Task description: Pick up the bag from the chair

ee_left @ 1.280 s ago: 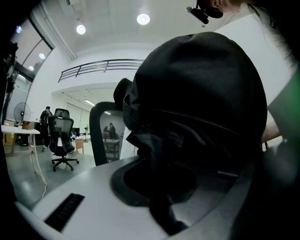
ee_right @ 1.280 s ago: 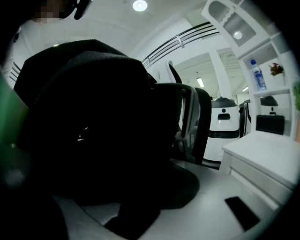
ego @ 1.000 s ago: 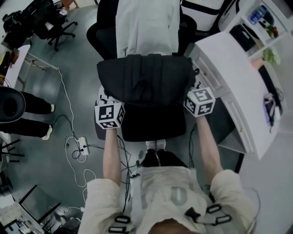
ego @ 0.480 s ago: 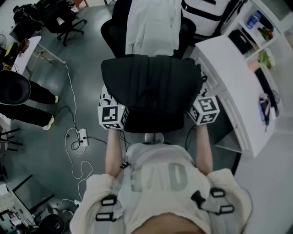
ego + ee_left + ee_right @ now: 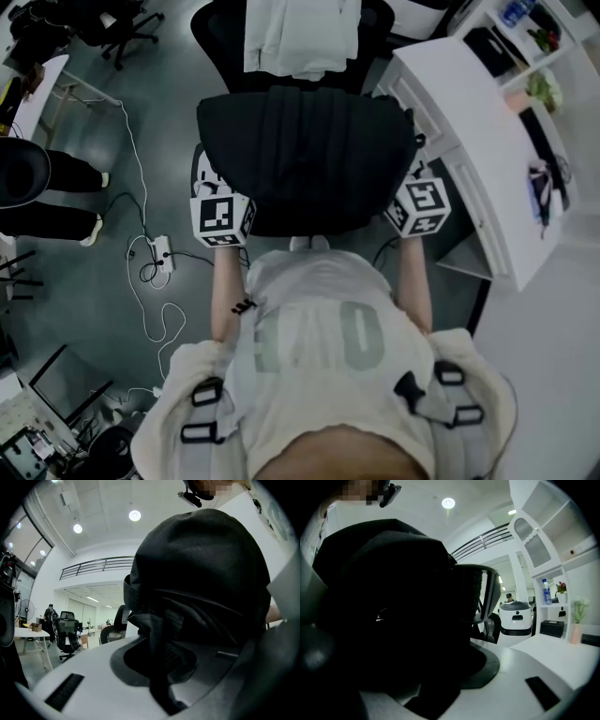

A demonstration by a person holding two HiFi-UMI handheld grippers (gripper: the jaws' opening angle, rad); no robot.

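Raised closer, bag (image 5: 305, 155) sits clamped in left hand-held gripper (image 5: 159, 667) and right hand-held gripper (image 5: 433, 677).

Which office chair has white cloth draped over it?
The chair just beyond the black bag wears the white cloth; the top-left chair carries none.

The grey floor (image 5: 112, 131) carries an office chair (image 5: 216, 28), a white power strip (image 5: 159, 251) and loose cables (image 5: 173, 328).

Matt black cloth bag (image 5: 305, 155), smooth white desk (image 5: 452, 98)
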